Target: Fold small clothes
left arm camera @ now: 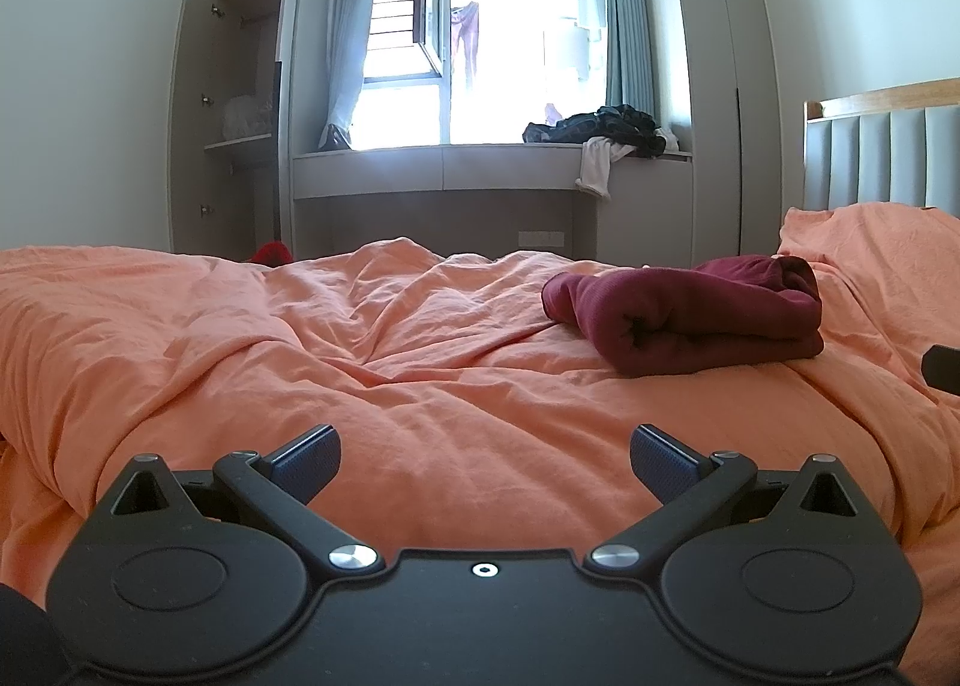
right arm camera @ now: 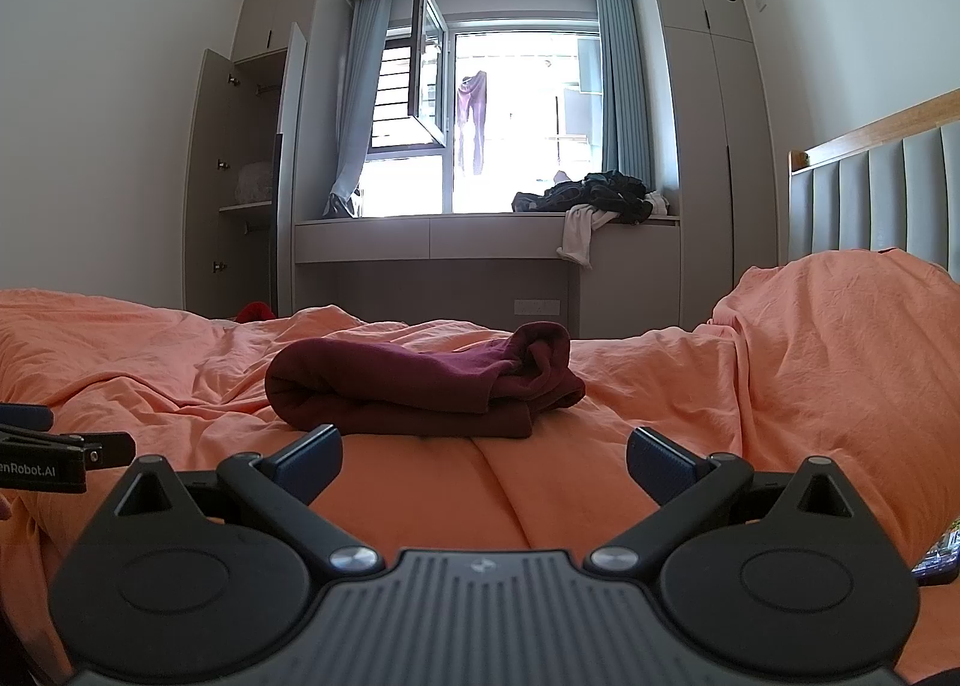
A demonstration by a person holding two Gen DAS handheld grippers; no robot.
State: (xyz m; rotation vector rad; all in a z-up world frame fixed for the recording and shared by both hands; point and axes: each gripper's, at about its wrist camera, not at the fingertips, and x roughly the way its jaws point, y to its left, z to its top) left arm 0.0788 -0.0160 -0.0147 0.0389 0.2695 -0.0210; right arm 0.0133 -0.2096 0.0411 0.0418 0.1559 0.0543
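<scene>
1. Left wrist view. The left tongs, black-armed with blue textured pads, stood spread wide and held nothing; they hung low over the wrinkled orange cotton bed cover.
2. Same view. A folded dark-red knit garment lay on the bed cover, ahead of and to the right of the tongs, well apart from them, its rolled fold facing the camera.
3. Same view. A dark tip of the other tool showed at the right edge, just beyond the garment's right end.
4. Same view, background. A grey window seat carried a heap of dark clothes with a white cloth hanging over its front edge. A grey open-doored wardrobe stood at left; a grey padded headboard with a wooden rail at right.
5. Right wrist view. The right tongs, of the same black and blue make, stood spread wide and empty above the bed cover.
6. Same view. The garment lay straight ahead, near the tongs but not touching them, a bunched end raised at its right.
7. Same view. The left tongs appeared at the left edge, beside the garment and apart from it.
8. Same view. A covered orange pillow mound rose at right below the headboard.
</scene>
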